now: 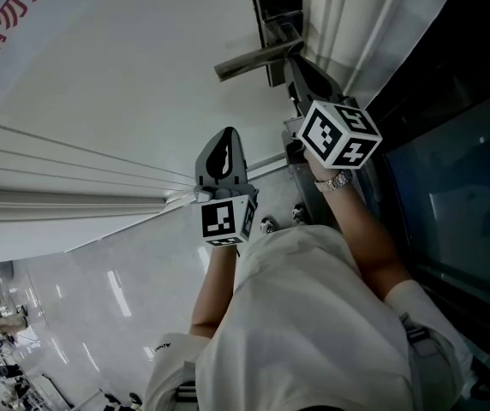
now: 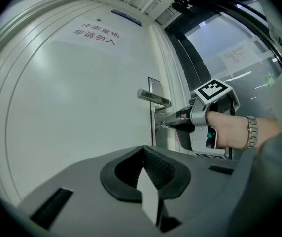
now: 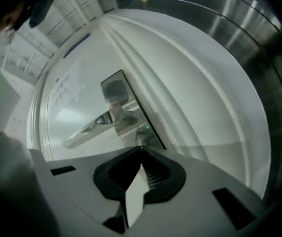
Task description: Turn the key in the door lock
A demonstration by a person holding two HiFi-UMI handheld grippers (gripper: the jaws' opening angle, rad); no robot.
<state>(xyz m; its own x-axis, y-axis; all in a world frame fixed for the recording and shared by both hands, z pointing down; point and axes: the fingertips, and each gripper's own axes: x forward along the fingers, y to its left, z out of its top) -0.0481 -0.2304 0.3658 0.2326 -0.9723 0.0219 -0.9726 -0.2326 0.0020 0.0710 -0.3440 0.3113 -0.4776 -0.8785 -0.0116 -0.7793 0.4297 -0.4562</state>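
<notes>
The white door (image 2: 72, 107) carries a steel lever handle (image 2: 154, 98) on a narrow lock plate (image 2: 153, 115). Just below the handle a small key (image 2: 161, 125) sticks out of the plate. My right gripper (image 2: 166, 124) points level at the plate, and its tips are shut on the key. In the right gripper view the jaws (image 3: 141, 149) meet right under the plate (image 3: 123, 100) and hide the key. My left gripper (image 2: 143, 151) hangs back from the door, left of the handle, shut with nothing in it.
Red lettering (image 2: 96, 33) is printed high on the door. Dark glass panels (image 1: 459, 187) stand to the right of the door frame. The person's white-clad body (image 1: 313, 315) fills the lower part of the head view, with glossy floor (image 1: 99, 298) to its left.
</notes>
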